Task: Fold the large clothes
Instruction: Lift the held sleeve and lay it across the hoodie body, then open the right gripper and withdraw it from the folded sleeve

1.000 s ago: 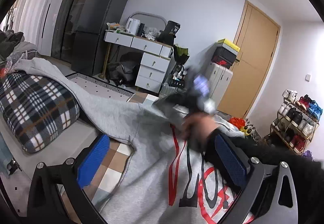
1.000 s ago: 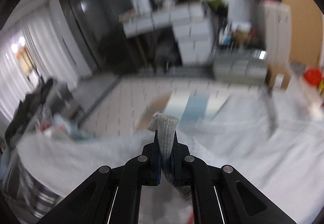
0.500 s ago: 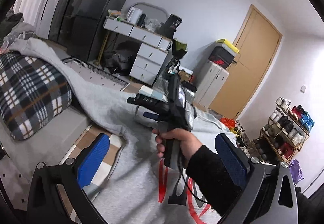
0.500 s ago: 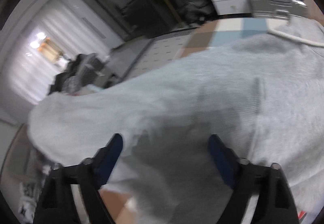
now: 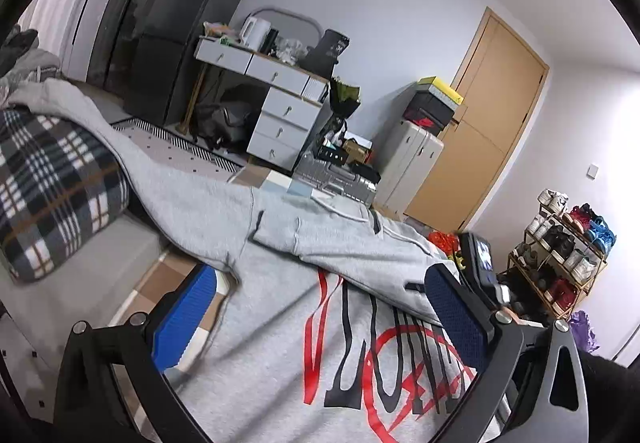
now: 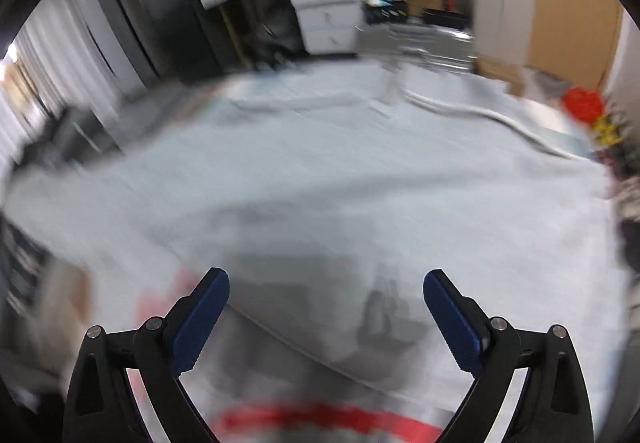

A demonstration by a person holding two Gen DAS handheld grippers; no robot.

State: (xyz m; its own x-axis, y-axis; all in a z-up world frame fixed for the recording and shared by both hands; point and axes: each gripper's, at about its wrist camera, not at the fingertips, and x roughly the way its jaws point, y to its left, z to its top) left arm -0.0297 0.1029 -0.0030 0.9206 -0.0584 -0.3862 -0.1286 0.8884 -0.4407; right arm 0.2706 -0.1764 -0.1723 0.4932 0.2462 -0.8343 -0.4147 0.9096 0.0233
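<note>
A large grey sweatshirt (image 5: 280,323) with red and black print lies spread on the bed. One sleeve (image 5: 352,247) is folded across its chest; the other sleeve (image 5: 120,151) trails over a plaid pillow. My left gripper (image 5: 320,315) is open and empty just above the print. My right gripper (image 6: 326,307) is open and empty above the grey fabric (image 6: 320,171); that view is blurred. The right gripper's body (image 5: 480,263) shows at the right in the left wrist view.
A plaid pillow (image 5: 52,187) lies at the left on the bed. Beyond the bed stand a white drawer desk (image 5: 280,111), a black fridge (image 5: 180,31), a silver suitcase (image 5: 336,179), a wooden door (image 5: 480,123) and a shoe rack (image 5: 560,255).
My right gripper was shut on the sleeve cuff, carried it across the chest, opened and let it go, then drew back to the right. The sleeve now lies folded over the sweatshirt.
</note>
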